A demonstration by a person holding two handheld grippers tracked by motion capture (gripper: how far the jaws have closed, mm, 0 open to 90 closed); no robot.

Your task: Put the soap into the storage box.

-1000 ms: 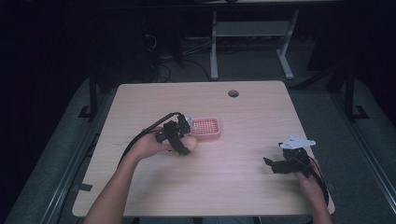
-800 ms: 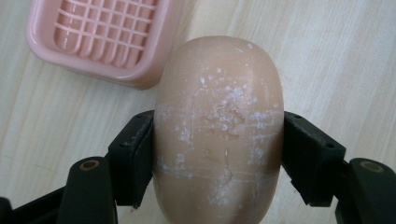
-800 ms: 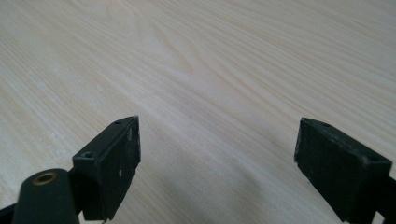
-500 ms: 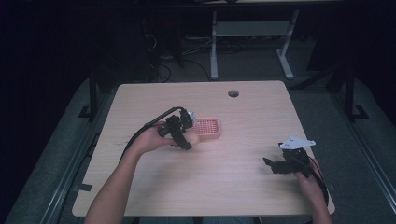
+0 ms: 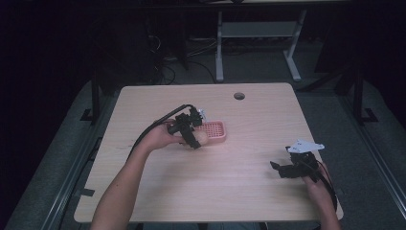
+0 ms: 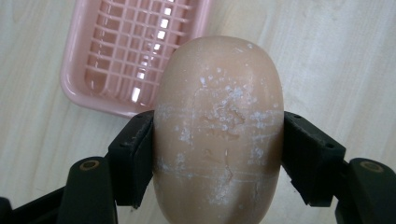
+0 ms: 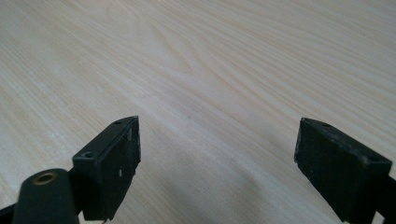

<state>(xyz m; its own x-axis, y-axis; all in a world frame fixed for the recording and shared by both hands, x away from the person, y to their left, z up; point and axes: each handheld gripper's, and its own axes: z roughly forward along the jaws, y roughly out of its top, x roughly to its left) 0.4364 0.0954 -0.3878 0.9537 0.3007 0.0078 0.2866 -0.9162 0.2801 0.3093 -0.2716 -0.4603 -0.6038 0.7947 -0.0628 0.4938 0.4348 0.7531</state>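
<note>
The high view is looking forward and down over the whole table [image 5: 239,191]. Each gripper view is looking closely along its jaws at that same tabletop.

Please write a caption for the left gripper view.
Left tool clamps oval beige soap bar near pink plastic slotted soap dish.

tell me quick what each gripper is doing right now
Left gripper: shut on the soap bar, beside the pink soap dish.
Right gripper: open, holding nothing, over the table.
</note>
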